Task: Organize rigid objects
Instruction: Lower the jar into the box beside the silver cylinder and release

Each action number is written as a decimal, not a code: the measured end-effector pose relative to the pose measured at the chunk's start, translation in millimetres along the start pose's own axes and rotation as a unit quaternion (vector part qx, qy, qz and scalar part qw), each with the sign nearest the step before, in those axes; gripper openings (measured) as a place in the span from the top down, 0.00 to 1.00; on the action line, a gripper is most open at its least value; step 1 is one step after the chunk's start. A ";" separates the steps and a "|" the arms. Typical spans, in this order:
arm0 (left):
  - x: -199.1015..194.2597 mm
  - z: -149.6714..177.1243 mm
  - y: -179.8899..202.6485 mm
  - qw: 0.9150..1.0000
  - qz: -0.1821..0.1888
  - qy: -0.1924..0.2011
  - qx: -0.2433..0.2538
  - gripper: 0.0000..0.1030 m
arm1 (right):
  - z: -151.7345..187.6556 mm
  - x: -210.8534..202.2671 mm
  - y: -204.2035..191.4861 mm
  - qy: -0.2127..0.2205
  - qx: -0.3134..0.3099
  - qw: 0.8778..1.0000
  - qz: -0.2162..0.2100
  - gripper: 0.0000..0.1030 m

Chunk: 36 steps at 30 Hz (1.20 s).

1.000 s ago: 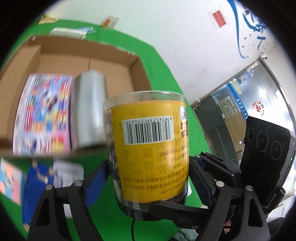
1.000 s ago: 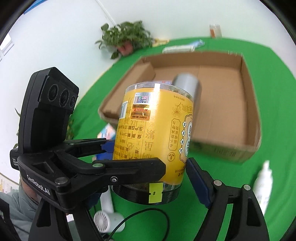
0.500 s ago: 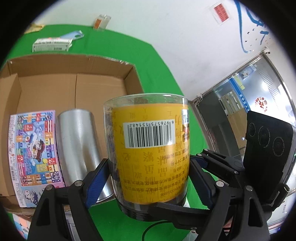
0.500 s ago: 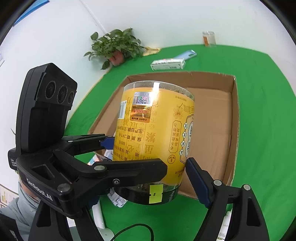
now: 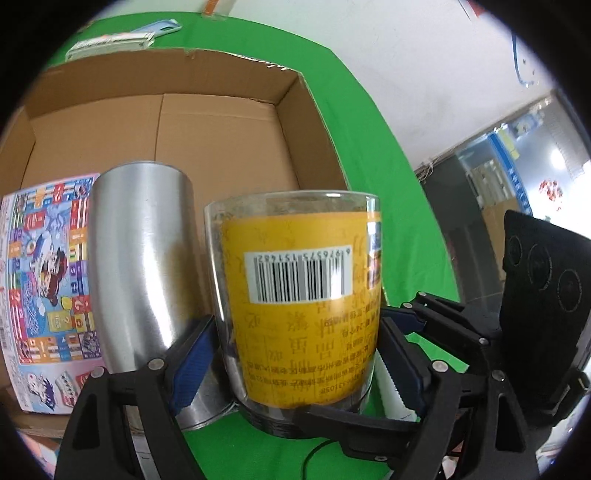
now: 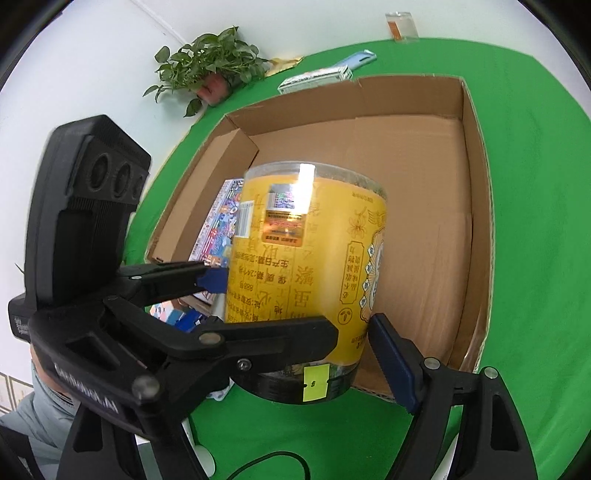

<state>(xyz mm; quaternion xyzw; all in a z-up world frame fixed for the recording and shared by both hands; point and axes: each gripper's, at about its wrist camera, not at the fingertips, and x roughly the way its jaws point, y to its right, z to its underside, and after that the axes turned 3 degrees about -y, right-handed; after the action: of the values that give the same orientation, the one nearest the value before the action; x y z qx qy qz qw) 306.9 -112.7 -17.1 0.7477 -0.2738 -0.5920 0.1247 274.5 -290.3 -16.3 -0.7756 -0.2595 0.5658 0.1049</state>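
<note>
A clear jar with a yellow label and black lid [image 5: 299,295] is held lid toward me by both grippers. My left gripper [image 5: 295,354] is shut on its sides; my right gripper [image 6: 295,332] is shut on it too, and the jar shows in the right wrist view [image 6: 314,266]. The jar hangs over the near part of an open cardboard box [image 5: 221,122] [image 6: 424,184]. In the box lie a steel tumbler [image 5: 140,258], just left of the jar, and a colourful flat pack [image 5: 48,280] [image 6: 221,221].
The box sits on a green table [image 6: 535,184]. Behind it lie a long white carton [image 6: 314,79], a pale blue item [image 6: 358,59] and a small clear stand [image 6: 400,24]. A potted plant [image 6: 210,70] stands at the far left. Small items lie on the table near me.
Both grippers have carried the jar forward and down toward the box. The tumbler and the flat pack now look closer, and the box fills more of both views.
</note>
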 end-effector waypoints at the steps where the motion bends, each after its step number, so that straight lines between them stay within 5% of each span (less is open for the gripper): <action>1: 0.9 -0.1 2.3 1.000 -0.006 0.001 0.004 0.17 | 2.1 0.4 1.2 -0.002 0.001 1.000 0.003 0.25; 10: -32.2 2.5 -13.0 0.998 -0.035 0.055 -0.026 0.17 | 0.4 26.9 16.9 -0.035 0.036 0.999 0.021 0.25; 18: -64.4 40.1 -18.8 0.989 -0.068 0.133 -0.005 0.17 | 0.0 32.7 11.3 -0.032 0.041 0.998 0.022 0.18; 22: -84.6 65.5 -17.4 0.974 -0.110 0.196 0.020 0.17 | 17.7 -1.9 -6.8 0.043 0.021 0.996 0.080 0.18; 29: -111.5 124.8 -9.6 0.927 -0.191 0.321 0.042 0.17 | 68.8 -31.9 -40.4 0.168 0.038 0.960 0.221 0.17; 30: -114.2 130.6 -8.9 0.925 -0.193 0.326 0.041 0.21 | 78.6 -35.4 -47.5 0.183 0.034 0.955 0.233 0.17; 33: -118.6 139.3 -4.4 0.925 -0.197 0.319 0.054 0.95 | 102.8 -40.0 -71.0 0.220 0.004 0.939 0.264 0.29; 35: -124.5 141.8 -2.9 0.923 -0.218 0.313 0.055 0.98 | 114.3 -38.1 -84.4 0.220 -0.016 0.936 0.275 0.75; 36: -128.5 147.3 0.2 0.921 -0.212 0.321 0.063 0.98 | 116.2 -34.3 -89.8 0.216 -0.017 0.938 0.269 0.75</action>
<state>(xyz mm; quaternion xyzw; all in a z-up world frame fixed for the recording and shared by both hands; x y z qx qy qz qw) 147.2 -21.0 48.5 0.9445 -0.0908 -0.3143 0.0298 133.0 -247.7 13.7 -0.9215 -0.0218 0.3875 -0.0116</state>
